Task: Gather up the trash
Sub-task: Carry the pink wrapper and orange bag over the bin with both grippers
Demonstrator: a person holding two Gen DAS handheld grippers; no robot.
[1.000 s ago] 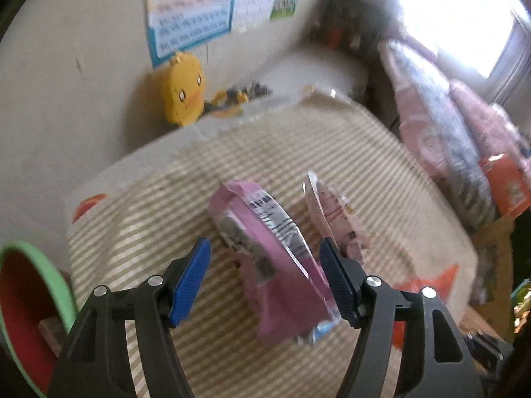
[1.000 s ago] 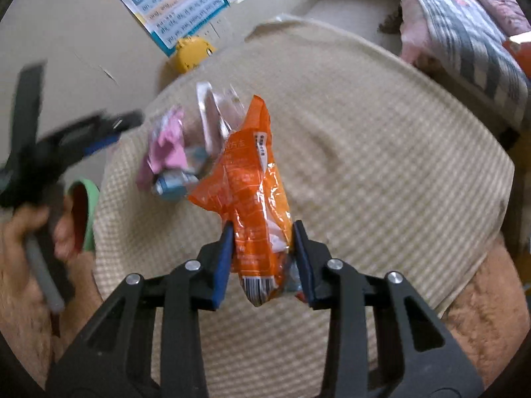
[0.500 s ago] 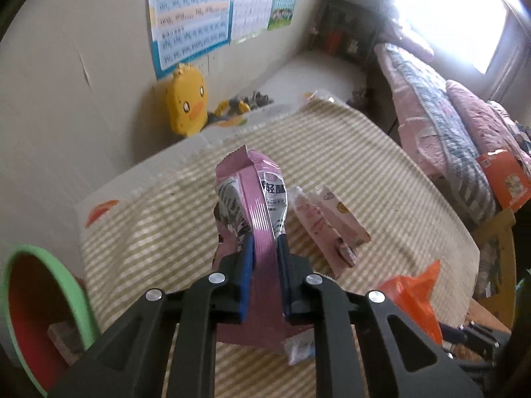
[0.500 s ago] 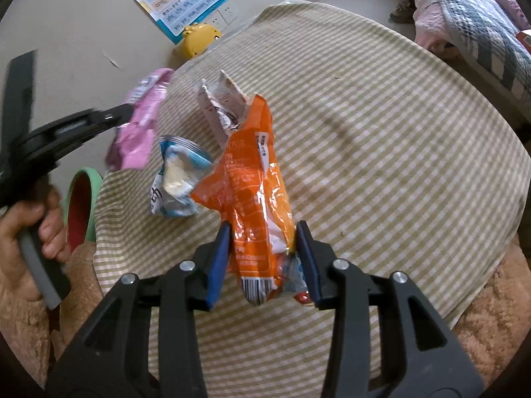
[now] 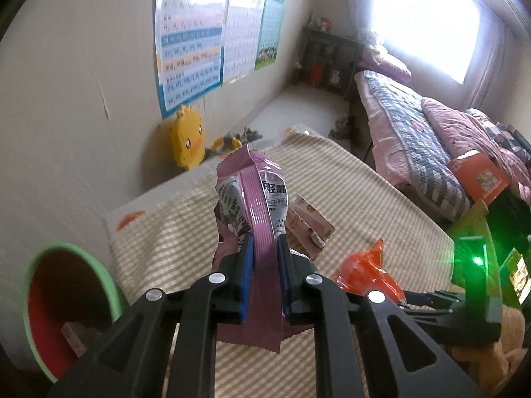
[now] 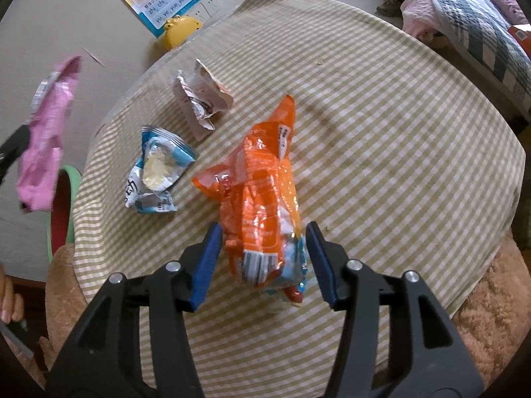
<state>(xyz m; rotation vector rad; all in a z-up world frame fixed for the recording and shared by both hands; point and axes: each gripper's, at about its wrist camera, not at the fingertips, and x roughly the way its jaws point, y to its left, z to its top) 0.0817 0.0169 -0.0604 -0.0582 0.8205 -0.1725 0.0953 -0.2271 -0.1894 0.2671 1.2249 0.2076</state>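
While left claw pinches pink wrapper upright above desk | right claw jaws opening, astride orange bag lying lengthwise, pointing away, on desk.

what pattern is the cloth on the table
Small beige-and-white checks on the tablecloth, clearest in the right wrist view.

A glossy, crinkled orange plastic wrapper lay on a matt woven checked tablecloth; the pink packet looked foil-shiny.
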